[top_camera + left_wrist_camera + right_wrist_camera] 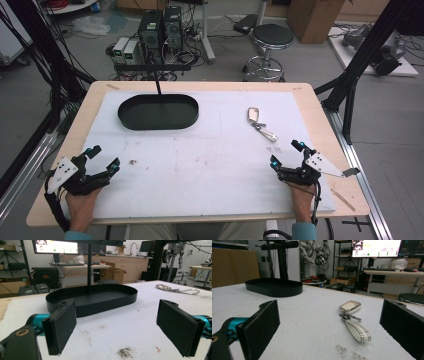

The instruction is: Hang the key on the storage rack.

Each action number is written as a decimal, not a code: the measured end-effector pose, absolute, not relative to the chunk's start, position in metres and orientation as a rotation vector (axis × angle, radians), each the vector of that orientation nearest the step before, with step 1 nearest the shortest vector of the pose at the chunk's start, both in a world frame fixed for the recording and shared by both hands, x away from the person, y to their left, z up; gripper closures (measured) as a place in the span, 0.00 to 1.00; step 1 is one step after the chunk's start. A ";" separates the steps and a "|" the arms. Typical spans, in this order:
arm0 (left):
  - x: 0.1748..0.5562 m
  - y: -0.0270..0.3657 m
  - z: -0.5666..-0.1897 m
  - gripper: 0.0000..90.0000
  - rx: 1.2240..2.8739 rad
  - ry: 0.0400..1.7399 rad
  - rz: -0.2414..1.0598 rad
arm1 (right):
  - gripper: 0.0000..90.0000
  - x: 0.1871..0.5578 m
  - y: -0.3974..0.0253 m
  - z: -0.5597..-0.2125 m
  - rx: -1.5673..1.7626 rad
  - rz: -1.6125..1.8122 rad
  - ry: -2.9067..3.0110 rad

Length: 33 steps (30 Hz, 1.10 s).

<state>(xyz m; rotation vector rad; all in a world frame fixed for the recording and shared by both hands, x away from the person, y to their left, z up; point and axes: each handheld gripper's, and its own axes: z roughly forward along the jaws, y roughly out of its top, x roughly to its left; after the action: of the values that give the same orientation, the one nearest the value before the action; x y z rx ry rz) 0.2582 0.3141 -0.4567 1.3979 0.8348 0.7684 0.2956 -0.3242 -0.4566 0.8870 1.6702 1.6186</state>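
Note:
A white key fob with a strap (260, 123) (352, 315) (175, 289) lies on the white mat, right of centre. A black oval tray (158, 111) (95, 298) (274, 286) sits empty at the back left of the mat. My left gripper (104, 159) (120, 327) rests near the front left corner, jaws wide apart with nothing between them, facing the tray. My right gripper (286, 153) (329, 327) rests near the front right, also open and empty, with the key fob a short way ahead of it.
The mat (210, 160) covers most of a wooden table (320, 107). A dark smudge (133, 161) marks the mat near the left gripper. A black post (156, 82) rises behind the tray. A stool (270, 40) and computer cases (160, 30) stand on the floor beyond.

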 end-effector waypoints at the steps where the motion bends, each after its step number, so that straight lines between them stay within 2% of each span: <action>1: 0.259 0.314 -0.457 0.18 1.393 0.840 0.761 | 0.03 0.295 -0.324 -0.457 0.885 1.617 1.667; 11: 0.258 0.313 -0.457 0.18 1.395 0.829 0.769 | 0.02 0.298 -0.326 -0.450 0.914 1.581 1.671; 19: 0.258 0.314 -0.457 0.18 1.396 0.828 0.767 | 0.03 0.302 -0.333 -0.422 0.889 1.561 1.721; 33: 0.258 0.314 -0.457 0.18 1.390 0.829 0.761 | 0.03 0.339 -0.340 -0.377 0.922 1.424 1.966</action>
<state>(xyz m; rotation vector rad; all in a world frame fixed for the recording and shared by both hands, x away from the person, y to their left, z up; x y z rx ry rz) 0.2580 0.3144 -0.4570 1.3898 0.8290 0.7615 0.3392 -0.3400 -0.3767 0.9222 1.9658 1.4241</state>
